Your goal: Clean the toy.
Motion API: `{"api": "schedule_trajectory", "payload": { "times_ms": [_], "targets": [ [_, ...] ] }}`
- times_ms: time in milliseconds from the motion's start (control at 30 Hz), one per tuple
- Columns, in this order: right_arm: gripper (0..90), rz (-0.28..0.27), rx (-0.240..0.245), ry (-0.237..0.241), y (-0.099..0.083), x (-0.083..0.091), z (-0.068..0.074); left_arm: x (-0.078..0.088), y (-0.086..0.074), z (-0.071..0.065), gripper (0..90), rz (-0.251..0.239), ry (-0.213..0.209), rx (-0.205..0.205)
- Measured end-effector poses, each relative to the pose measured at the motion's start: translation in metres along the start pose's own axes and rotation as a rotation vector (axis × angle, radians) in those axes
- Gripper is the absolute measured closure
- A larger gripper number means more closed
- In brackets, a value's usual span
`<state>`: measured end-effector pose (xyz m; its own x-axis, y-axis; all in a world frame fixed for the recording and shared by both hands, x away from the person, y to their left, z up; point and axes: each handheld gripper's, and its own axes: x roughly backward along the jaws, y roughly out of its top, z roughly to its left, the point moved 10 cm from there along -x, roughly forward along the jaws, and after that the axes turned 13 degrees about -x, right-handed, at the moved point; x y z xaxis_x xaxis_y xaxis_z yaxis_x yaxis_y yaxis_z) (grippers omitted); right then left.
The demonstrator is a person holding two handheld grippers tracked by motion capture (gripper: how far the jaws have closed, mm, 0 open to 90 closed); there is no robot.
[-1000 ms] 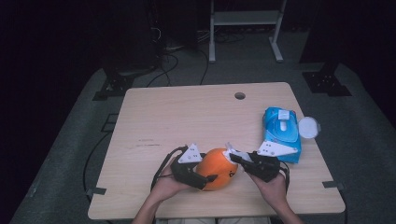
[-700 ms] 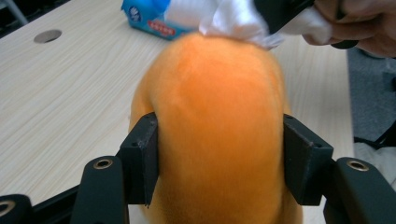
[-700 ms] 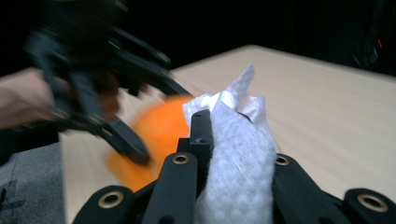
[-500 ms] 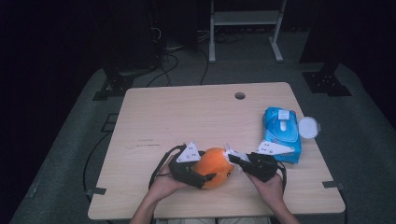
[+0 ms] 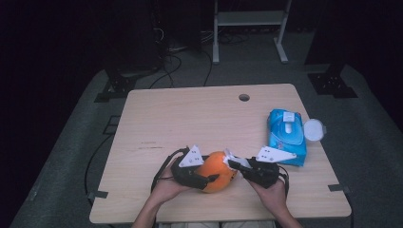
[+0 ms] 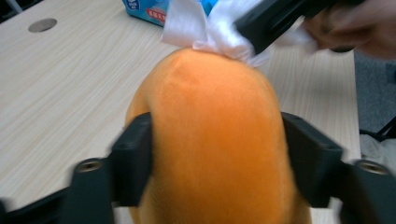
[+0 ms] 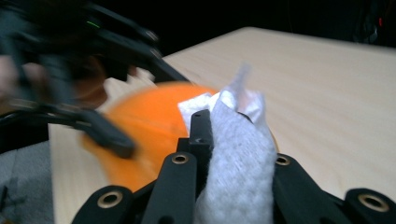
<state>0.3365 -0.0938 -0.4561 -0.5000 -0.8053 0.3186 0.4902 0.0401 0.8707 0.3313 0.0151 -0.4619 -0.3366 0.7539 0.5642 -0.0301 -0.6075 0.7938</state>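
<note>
Grippers meet at lower centre of the high view: the left gripper (image 5: 209, 179) clasps the orange ball (image 5: 217, 171) near the table's (image 5: 190, 114) front edge, and the right gripper (image 5: 234, 164) comes at it from the right, beside the blue wipes pack (image 5: 286, 135). In the left gripper view its jaws, which have just been closing, press both flanks of the ball, the white wipe (image 6: 210, 30) touching its top. In the right gripper view narrow jaws pinch the wipe, ball lying left of the tips.

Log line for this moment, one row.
left gripper: jaws just closing, clamping orange ball | right gripper: shut on white wipe, wipe on ball | wipe pack: right
</note>
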Motion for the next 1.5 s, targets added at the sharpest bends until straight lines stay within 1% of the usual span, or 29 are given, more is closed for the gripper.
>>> {"api": "schedule_trajectory", "payload": {
  "times_ms": [33, 67, 100, 133, 167, 200, 233, 267, 300, 367, 400, 467, 533, 567, 600, 667, 767, 800, 900, 1000, 1067, 1167, 1200, 1233, 1267, 1333, 1367, 1400, 1500],
  "targets": [
    [79.5, -0.003, -0.041, 0.006, -0.004, -0.002, -0.007, -0.001, 0.001, 0.000, 23.3, 0.003, 0.003, -0.002],
    [79.5, -0.002, -0.068, 0.004, -0.005, -0.002, -0.013, -0.002, 0.002, -0.001, 19.0, 0.005, 0.001, -0.010],
    [79.4, 0.000, -0.081, -0.005, -0.006, -0.002, -0.017, -0.002, 0.003, -0.003, 15.7, 0.005, -0.005, -0.007],
    [79.4, 0.000, -0.082, -0.020, -0.005, -0.002, -0.020, -0.003, 0.002, -0.004, 12.5, 0.009, -0.015, -0.010],
    [79.4, 0.000, -0.080, -0.031, -0.004, -0.001, -0.021, -0.003, 0.000, -0.005, 11.9, 0.020, -0.011, -0.018],
    [79.4, 0.003, -0.083, -0.033, -0.004, 0.000, -0.022, -0.003, -0.002, -0.005, 12.0, 0.031, -0.012, -0.027],
    [79.4, 0.002, -0.083, -0.029, -0.004, 0.000, -0.021, -0.004, -0.003, -0.005, 12.9, 0.031, -0.012, -0.020],
    [79.4, -0.001, -0.082, -0.024, -0.004, 0.000, -0.019, -0.003, -0.004, -0.004, 14.9, 0.033, -0.007, -0.020],
    [79.4, -0.006, -0.074, -0.019, -0.003, 0.000, -0.015, -0.002, -0.004, -0.003, 20.6, 0.029, 0.006, -0.025],
    [79.4, -0.018, -0.044, 0.001, 0.000, 0.001, -0.003, 0.001, -0.002, -0.002, 32.4, 0.019, 0.018, -0.036],
    [79.4, -0.024, -0.027, 0.019, 0.003, 0.002, 0.006, 0.002, -0.001, -0.002, 36.2, 0.009, 0.010, -0.036],
    [79.4, -0.031, 0.022, 0.060, 0.007, 0.002, 0.025, 0.004, 0.003, -0.004, 38.9, -0.009, -0.014, -0.035],
    [79.4, -0.026, 0.072, 0.056, 0.008, 0.000, 0.036, 0.005, 0.002, -0.005, 39.1, -0.011, -0.029, -0.024],
    [79.4, -0.020, 0.076, 0.050, 0.007, -0.001, 0.035, 0.003, 0.000, -0.004, 38.6, -0.004, -0.028, -0.021],
    [79.5, -0.012, 0.064, 0.042, 0.006, -0.003, 0.030, 0.002, -0.002, -0.003, 36.9, -0.003, -0.029, -0.016],
    [79.5, -0.005, 0.025, 0.026, 0.001, -0.006, 0.017, 0.000, -0.002, -0.002, 27.4, -0.001, -0.039, 0.017],
    [79.5, 0.003, -0.001, -0.009, -0.003, -0.007, 0.000, -0.003, -0.002, -0.003, 18.5, 0.001, -0.052, 0.029],
    [79.5, 0.005, -0.010, -0.013, -0.003, -0.007, -0.003, -0.003, -0.003, -0.004, 17.2, 0.001, -0.054, 0.029],
    [79.5, 0.005, -0.004, -0.034, -0.002, -0.007, -0.006, -0.003, -0.005, -0.005, 12.4, 0.013, -0.060, 0.017],
    [79.5, 0.004, -0.018, -0.045, -0.002, -0.007, -0.010, -0.002, -0.004, -0.008, 9.7, 0.001, -0.073, 0.019],
    [79.4, 0.000, -0.028, -0.054, -0.002, -0.006, -0.014, -0.003, -0.005, -0.010, 8.3, 0.005, -0.078, 0.007],
    [79.4, -0.004, -0.052, -0.061, -0.002, -0.004, -0.019, -0.007, -0.011, -0.009, 6.6, 0.050, -0.065, 0.002],
    [79.4, -0.006, -0.054, -0.062, -0.002, -0.004, -0.019, -0.007, -0.011, -0.009, 6.6, 0.050, -0.065, 0.002],
    [79.5, -0.005, -0.055, -0.060, -0.002, -0.004, -0.019, -0.011, -0.017, -0.008, 8.5, 0.083, -0.036, -0.024],
    [79.5, -0.005, -0.060, -0.054, -0.002, -0.004, -0.017, -0.010, -0.017, -0.008, 14.7, 0.074, -0.023, -0.037],
    [79.6, -0.011, -0.045, -0.045, 0.000, -0.003, -0.010, -0.005, -0.012, -0.005, 26.6, 0.051, -0.009, -0.046],
    [79.6, -0.020, -0.035, -0.034, 0.002, -0.003, -0.005, -0.002, -0.010, -0.005, 31.0, 0.041, -0.009, -0.050],
    [79.6, -0.035, -0.026, -0.017, 0.005, -0.001, 0.001, 0.000, -0.009, -0.005, 32.7, 0.035, -0.018, -0.051],
    [79.7, -0.054, 0.006, 0.063, 0.013, 0.002, 0.024, 0.004, -0.006, -0.006, 35.2, 0.031, -0.042, -0.054]
  ]
}}
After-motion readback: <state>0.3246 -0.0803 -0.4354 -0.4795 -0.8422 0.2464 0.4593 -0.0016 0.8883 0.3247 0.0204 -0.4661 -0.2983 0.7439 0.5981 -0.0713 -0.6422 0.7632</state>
